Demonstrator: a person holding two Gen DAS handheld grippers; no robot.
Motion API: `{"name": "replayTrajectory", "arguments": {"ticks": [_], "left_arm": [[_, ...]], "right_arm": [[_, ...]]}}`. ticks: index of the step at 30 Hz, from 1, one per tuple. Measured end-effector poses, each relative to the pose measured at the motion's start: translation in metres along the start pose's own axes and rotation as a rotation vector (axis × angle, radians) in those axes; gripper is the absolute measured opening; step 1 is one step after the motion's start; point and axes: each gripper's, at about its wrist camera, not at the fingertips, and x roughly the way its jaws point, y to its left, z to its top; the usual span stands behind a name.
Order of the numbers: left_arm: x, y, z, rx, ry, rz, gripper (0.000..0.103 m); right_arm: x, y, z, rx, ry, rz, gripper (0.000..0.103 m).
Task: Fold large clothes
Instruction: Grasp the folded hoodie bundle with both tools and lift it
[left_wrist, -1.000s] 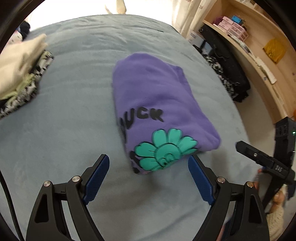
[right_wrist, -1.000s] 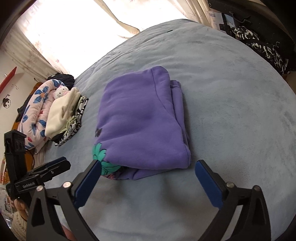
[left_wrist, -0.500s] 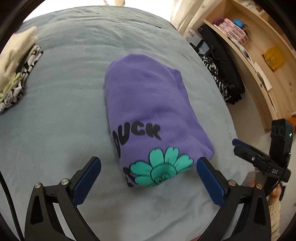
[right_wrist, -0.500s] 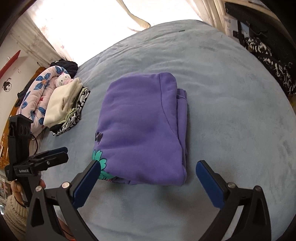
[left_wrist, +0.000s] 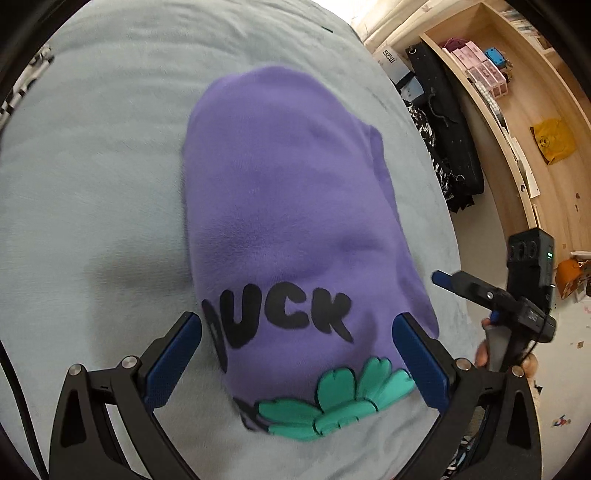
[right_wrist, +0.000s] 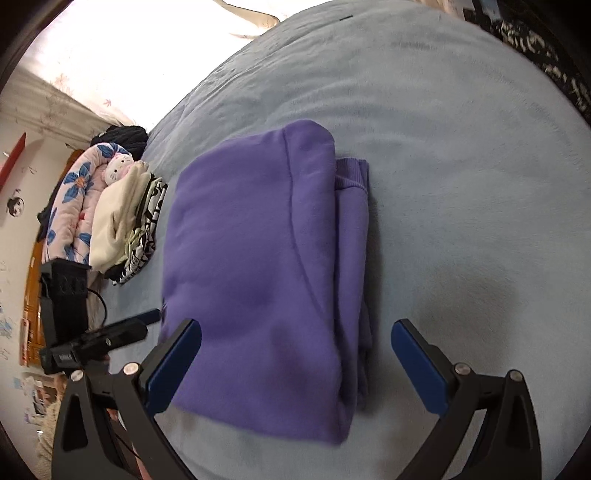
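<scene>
A folded purple sweatshirt (left_wrist: 280, 206) with black letters and a teal flower print lies on the light blue bed cover (left_wrist: 92, 155). My left gripper (left_wrist: 297, 328) is open and hovers over its near end, blue pads (left_wrist: 173, 354) either side of the print. From the other side, my right gripper (right_wrist: 295, 334) is open over the plain purple end of the sweatshirt (right_wrist: 255, 258), one pad over the cloth, the other beyond its stacked edges. Neither pair of pads presses the cloth. The right gripper (left_wrist: 491, 295) shows at the left view's right edge, the left gripper (right_wrist: 99, 339) at the right view's left edge.
A stack of folded clothes (right_wrist: 129, 218) with a cream top lies on the bed, next to a floral quilt (right_wrist: 74, 206) with a plush toy. Dark clothing (left_wrist: 443, 147) hangs off the bed's right side. Wooden shelves (left_wrist: 517, 122) stand beyond it.
Both grippers have come down and forward over the sweatshirt, which now fills more of each view. The left jaws have spread a little wider.
</scene>
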Motion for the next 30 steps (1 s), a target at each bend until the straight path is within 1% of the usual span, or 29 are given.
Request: {"name": "replayTrajectory", "arguments": {"ticks": [2,5,10,14,19,22,27,29,30], "left_arm": [[0.011,0.005,0.001,-0.019,0.005,-0.025,0.102],[0.022,0.012,0.003,-0.041,-0.014,-0.028,0.102],[0.035,0.024,0.007,-0.053,-0.007,-0.083,0.103],[0.049,0.030,0.011,-0.053,-0.009,-0.114,0.103],[0.066,0.040,0.018,-0.064,0.004,-0.192,0.103],[0.070,0.042,0.020,-0.047,0.023,-0.213,0.103],[0.076,0.045,0.023,-0.026,0.077,-0.251,0.103],[0.079,0.044,0.025,-0.019,0.080,-0.251,0.103],[0.079,0.042,0.026,-0.012,0.075,-0.238,0.103]], "right_arm": [[0.012,-0.010,0.003,0.012,0.034,0.041,0.103],[0.033,-0.024,0.006,0.020,0.093,0.101,0.103],[0.071,-0.036,0.008,0.026,0.189,0.217,0.103],[0.093,-0.033,0.016,0.010,0.213,0.295,0.103],[0.105,-0.036,0.023,0.009,0.231,0.378,0.103],[0.107,-0.035,0.021,-0.014,0.227,0.384,0.103],[0.106,-0.025,0.015,-0.059,0.182,0.352,0.103],[0.105,-0.022,0.014,-0.070,0.170,0.340,0.103],[0.105,-0.022,0.013,-0.071,0.165,0.336,0.103]]}}
